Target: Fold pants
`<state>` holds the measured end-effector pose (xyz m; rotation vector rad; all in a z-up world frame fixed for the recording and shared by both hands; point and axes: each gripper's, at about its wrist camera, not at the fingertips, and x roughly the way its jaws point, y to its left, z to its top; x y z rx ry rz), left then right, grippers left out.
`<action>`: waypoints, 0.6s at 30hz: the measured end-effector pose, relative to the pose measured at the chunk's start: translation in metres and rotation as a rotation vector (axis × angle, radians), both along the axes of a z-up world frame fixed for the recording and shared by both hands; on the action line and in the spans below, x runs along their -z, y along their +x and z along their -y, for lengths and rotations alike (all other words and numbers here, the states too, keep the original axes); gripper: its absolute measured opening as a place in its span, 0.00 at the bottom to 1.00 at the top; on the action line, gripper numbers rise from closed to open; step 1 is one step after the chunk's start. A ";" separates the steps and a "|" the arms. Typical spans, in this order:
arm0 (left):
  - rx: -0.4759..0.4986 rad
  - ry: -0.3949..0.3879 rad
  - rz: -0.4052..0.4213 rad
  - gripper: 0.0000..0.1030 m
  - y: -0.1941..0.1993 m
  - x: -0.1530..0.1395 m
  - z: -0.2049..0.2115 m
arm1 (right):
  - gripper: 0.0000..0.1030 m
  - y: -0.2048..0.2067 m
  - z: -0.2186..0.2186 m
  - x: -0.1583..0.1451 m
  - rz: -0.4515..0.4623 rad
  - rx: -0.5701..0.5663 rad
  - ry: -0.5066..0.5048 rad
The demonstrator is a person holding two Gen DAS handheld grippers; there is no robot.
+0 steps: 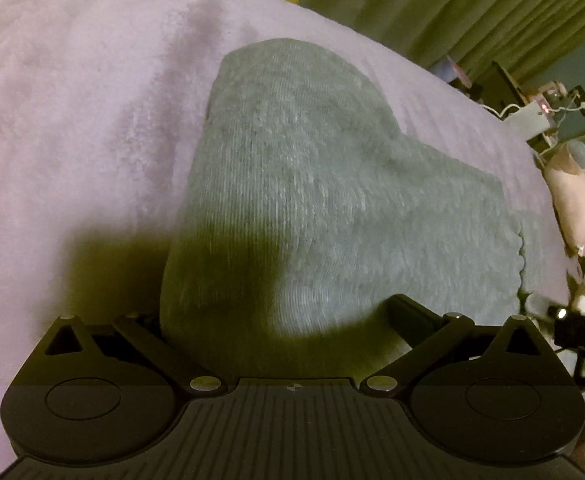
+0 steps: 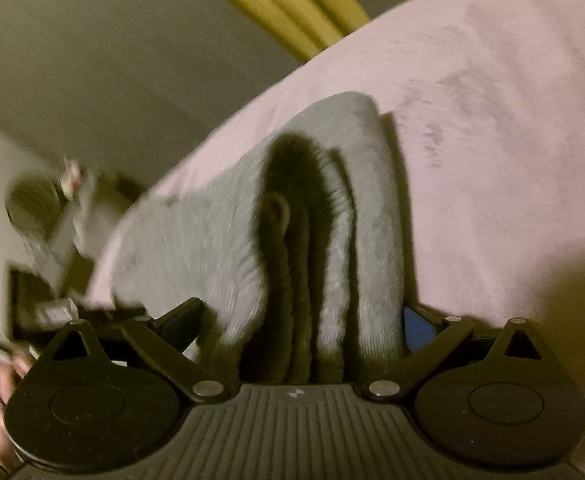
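Grey fleece pants (image 1: 312, 184) lie folded on a lavender plush blanket (image 1: 72, 120). My left gripper (image 1: 276, 312) is clamped on the near end of the fold; the fabric fills the gap and covers its left finger, and only the right finger (image 1: 408, 312) shows. In the right wrist view the pants (image 2: 196, 248) appear as a stack of several layers seen edge-on, and my right gripper (image 2: 300, 312) holds that stack between its fingers. The right gripper (image 1: 580, 332) also shows at the left view's right edge, at the pants' other side.
The blanket (image 2: 492, 160) ends close by on the right of the left wrist view, with pale plush toys (image 1: 580, 200) and a cluttered shelf (image 1: 540, 112) beyond. Green curtains (image 1: 452, 8) and a yellow curtain (image 2: 284, 8) hang behind. A hand (image 2: 0, 380) shows at lower left.
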<state>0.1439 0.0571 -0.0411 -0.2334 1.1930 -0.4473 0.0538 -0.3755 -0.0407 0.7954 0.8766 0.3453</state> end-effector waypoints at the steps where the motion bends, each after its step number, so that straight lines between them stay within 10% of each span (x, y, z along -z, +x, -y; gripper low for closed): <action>1: -0.001 -0.004 -0.003 1.00 0.001 0.000 -0.001 | 0.96 -0.001 0.005 0.003 -0.005 0.017 0.045; 18: 0.018 0.007 0.035 1.00 -0.004 -0.002 0.000 | 0.94 -0.002 -0.009 0.000 0.075 -0.027 -0.022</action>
